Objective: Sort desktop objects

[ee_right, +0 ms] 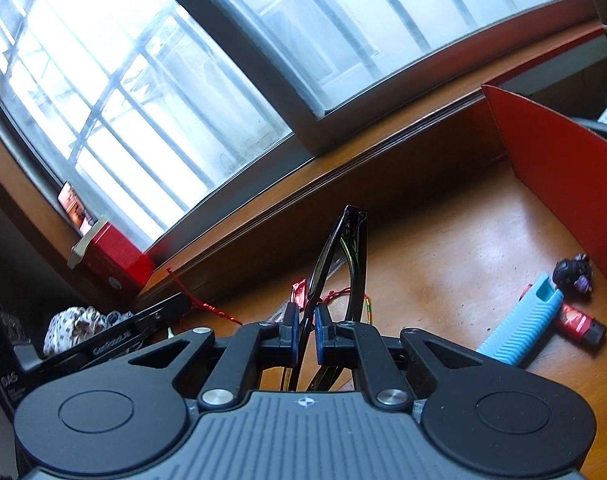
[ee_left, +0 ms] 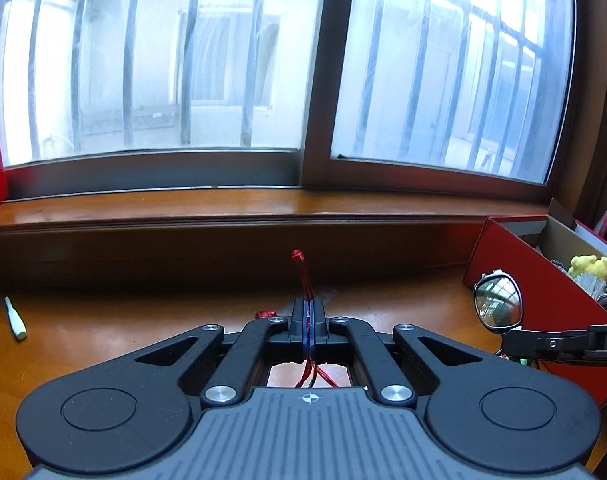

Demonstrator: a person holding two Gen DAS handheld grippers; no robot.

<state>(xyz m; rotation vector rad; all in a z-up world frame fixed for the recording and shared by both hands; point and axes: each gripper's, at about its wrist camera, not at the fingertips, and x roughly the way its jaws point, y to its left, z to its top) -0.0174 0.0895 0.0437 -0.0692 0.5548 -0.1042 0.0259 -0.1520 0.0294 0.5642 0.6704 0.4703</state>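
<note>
Wooden table (ee_left: 103, 344) runs under a barred window (ee_left: 163, 60) with a wooden sill (ee_left: 183, 204). At nine o'clock lies a pale green cap (ee_left: 15, 318). At centre, the left claw (ee_left: 308, 312) is clamped on a red cord (ee_left: 303, 272). At three o'clock, the right claw (ee_right: 305, 322) grips folded glasses (ee_left: 498, 304) beside a red box (ee_left: 543, 292).

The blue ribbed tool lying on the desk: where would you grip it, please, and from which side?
Grip the blue ribbed tool across its ribbed midsection, coming from above. It lies flat, one end over a red tube, so avoid that end.
</note>
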